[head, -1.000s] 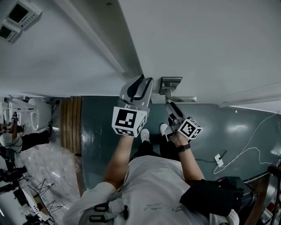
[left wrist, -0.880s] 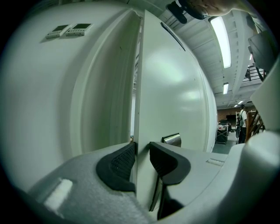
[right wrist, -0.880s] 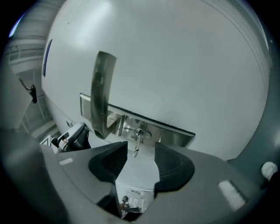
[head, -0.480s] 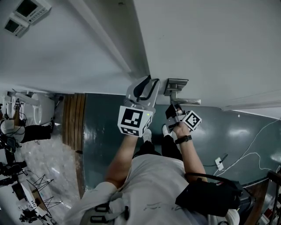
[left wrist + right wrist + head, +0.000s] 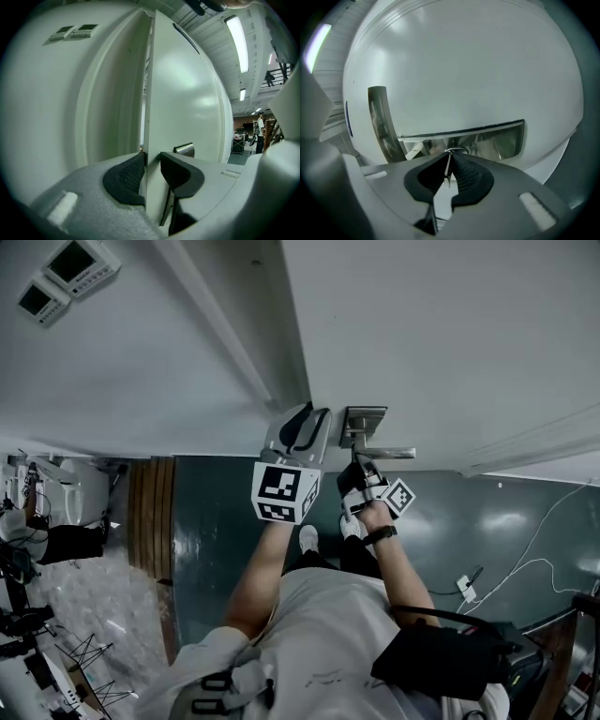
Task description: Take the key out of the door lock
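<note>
Well, with my left gripper (image 5: 151, 164) clamped on the door (image 5: 187, 89) edge, my right gripper (image 5: 449, 165) was closing its jaws on the thin key (image 5: 448, 174), seated in the lock beneath the handle (image 5: 487, 139), where I judged a crooked pull could jam or bend it.

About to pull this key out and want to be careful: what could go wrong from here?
1. The right hand-held gripper's jaws are closing on the thin key only at the pad tips; it may slip on the pull.
2. The lever handle sits close above the key; a skewed pull could bind it.
3. The left hand-held gripper clamps the door by its edge; if that slips, the door could swing.
</note>
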`<state>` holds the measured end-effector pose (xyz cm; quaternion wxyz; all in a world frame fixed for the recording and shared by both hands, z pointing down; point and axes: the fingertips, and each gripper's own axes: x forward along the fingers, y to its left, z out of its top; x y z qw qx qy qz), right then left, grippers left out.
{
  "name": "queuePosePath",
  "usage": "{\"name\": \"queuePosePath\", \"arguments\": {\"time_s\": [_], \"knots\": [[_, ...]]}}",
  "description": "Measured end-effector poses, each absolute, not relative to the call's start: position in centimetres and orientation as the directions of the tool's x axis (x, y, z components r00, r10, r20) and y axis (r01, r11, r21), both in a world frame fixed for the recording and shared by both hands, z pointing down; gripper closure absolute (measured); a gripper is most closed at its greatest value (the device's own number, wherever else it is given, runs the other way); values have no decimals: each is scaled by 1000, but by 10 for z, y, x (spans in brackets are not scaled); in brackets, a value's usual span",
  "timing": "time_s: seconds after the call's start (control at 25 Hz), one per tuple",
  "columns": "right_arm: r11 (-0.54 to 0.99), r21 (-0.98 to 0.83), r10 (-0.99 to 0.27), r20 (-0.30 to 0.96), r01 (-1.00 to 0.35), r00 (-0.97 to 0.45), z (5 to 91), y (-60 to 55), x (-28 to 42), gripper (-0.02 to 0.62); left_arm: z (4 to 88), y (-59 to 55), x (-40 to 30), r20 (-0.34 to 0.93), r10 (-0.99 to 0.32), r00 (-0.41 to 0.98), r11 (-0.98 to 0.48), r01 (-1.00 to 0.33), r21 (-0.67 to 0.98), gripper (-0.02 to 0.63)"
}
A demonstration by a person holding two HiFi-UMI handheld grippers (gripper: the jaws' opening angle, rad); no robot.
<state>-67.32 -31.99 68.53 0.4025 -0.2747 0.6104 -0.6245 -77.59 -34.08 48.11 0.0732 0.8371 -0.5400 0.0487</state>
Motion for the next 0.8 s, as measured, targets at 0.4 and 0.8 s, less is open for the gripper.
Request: {"name": "queuePosePath", "arguments": {"time_s": [0.4,0.8], "knots": [[52,-991,-839,-111,124,-532,688,-308,-670,568,482,-341,-778,164,-887,431,-422,-902,88,491],[-12,-992,-848,-55,122,-528,713,-211,-655,571,482,-342,-775,145,-877,457,-450,-889,83,492]]}}
